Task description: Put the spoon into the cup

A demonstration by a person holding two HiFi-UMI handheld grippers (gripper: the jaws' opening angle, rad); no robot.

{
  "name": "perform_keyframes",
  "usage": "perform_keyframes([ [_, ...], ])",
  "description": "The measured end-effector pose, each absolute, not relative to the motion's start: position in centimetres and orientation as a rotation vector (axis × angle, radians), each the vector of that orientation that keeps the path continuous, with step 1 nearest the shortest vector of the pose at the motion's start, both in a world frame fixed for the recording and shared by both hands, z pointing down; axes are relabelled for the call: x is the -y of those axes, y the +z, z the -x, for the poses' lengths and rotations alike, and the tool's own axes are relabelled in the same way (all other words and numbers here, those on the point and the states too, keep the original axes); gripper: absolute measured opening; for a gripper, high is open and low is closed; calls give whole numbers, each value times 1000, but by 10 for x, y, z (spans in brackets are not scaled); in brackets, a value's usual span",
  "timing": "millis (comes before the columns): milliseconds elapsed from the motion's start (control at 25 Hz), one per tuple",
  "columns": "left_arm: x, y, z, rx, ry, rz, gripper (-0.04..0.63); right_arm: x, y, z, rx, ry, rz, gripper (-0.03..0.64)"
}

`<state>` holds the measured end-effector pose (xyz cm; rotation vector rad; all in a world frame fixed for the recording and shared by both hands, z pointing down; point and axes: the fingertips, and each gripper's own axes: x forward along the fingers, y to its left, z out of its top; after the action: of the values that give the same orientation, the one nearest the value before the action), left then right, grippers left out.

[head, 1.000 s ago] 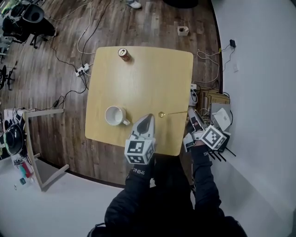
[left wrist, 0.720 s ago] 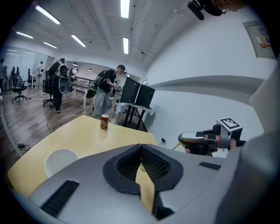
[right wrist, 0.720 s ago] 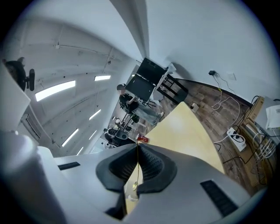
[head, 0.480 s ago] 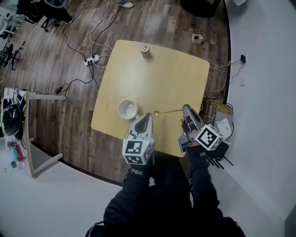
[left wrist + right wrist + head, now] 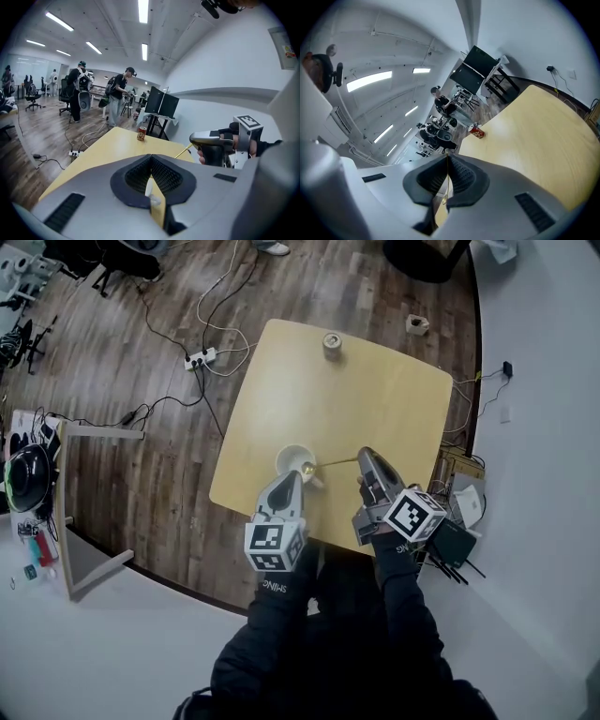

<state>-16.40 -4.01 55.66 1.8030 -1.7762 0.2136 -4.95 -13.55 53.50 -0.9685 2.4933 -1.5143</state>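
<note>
A white cup (image 5: pixel 292 459) stands near the front edge of the light wooden table (image 5: pixel 375 399). My right gripper (image 5: pixel 365 458) is shut on the handle end of a thin golden spoon (image 5: pixel 333 463), held about level, and its bowl reaches the cup's right rim. The handle shows as a fine gold line between the shut jaws of the right gripper (image 5: pixel 447 159). My left gripper (image 5: pixel 288 478) hangs over the cup's near side with its jaws shut (image 5: pixel 151 164), and a bit of white cup shows beneath them. The spoon (image 5: pixel 183 151) and right gripper (image 5: pixel 193 138) appear to its right.
A red drink can (image 5: pixel 332 343) stands at the table's far edge, also seen as the can (image 5: pixel 141 134) and the can (image 5: pixel 476 131). A power strip (image 5: pixel 200 359) with cables lies on the floor at left. Boxes (image 5: pixel 461 507) sit by the table's right side. People stand in the background.
My right gripper has carried the spoon leftward from the table's right edge until its bowl meets the cup. The left gripper has closed in on the cup from the right.
</note>
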Motion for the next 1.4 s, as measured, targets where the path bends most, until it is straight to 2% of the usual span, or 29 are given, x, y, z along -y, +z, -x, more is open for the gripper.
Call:
perform_keyframes([
  [600, 14, 615, 238, 1724, 247, -1705, 34, 121, 603, 125, -2736, -1395, 1163, 23],
  [1400, 13, 629, 262, 1680, 261, -1710, 34, 109, 632, 140, -2826, -1362, 1249, 25],
])
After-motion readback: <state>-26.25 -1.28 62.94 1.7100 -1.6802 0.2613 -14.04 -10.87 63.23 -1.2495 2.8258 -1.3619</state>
